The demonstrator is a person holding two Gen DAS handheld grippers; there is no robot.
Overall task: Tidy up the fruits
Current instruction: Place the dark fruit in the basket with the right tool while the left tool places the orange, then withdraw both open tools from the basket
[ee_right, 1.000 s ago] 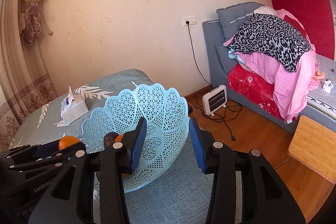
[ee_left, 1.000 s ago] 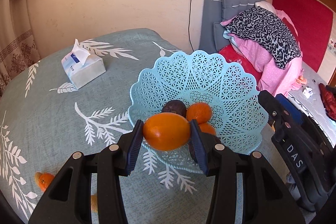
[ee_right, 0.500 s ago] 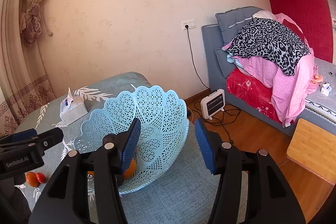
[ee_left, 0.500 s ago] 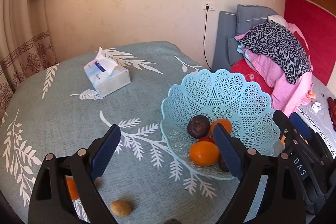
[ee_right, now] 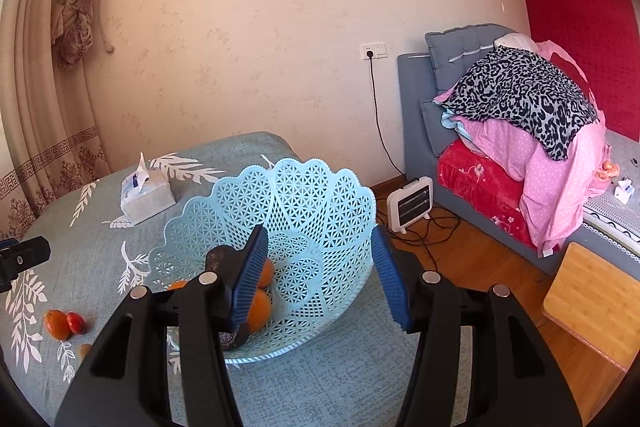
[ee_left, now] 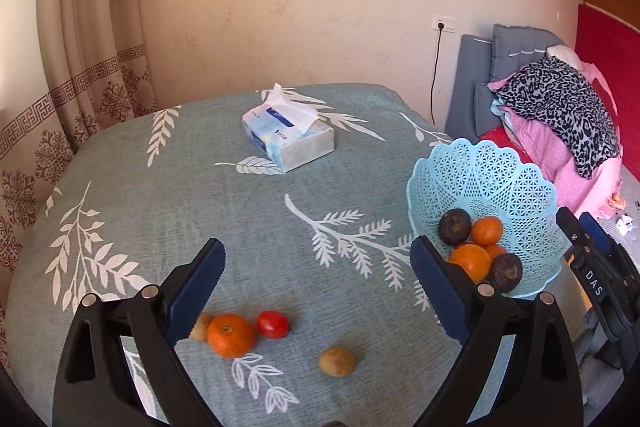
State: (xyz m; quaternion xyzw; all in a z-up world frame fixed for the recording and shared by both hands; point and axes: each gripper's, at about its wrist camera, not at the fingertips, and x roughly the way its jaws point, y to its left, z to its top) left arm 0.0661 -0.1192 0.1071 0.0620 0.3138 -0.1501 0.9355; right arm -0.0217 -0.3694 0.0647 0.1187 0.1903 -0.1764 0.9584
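Left gripper (ee_left: pixel 316 279) spread wide, holding nothing, poised above the desk (ee_left: pixel 248 227) with its leaf-print cloth. Right gripper (ee_right: pixel 318 271) also parted and empty, its left pad inside the blue basket (ee_right: pixel 320 203) and its right pad outside the rim, neither seen pressing the wall.

Nearest on the cloth, under the left gripper: a small brown fruit (ee_left: pixel 337 361), then an orange (ee_left: pixel 231 334) touching a red fruit (ee_left: pixel 272 324), with another brown fruit (ee_left: pixel 199 327) partly hidden behind the left pad.

Farther right, at the desk edge, the lattice basket tilted toward the left camera. Inside, a large orange (ee_left: pixel 470 262), a dark fruit (ee_left: pixel 505 271) just beside it, a smaller orange (ee_left: pixel 486 231) and a second dark fruit (ee_left: pixel 454 226) behind.

Beyond, mid-desk, a tissue pack (ee_left: pixel 288 139) well apart from the fruit. Past the desk, a wall, a curtain (ee_left: pixel 80 67) and a bed piled with a leopard-print cloth (ee_right: pixel 524 95).
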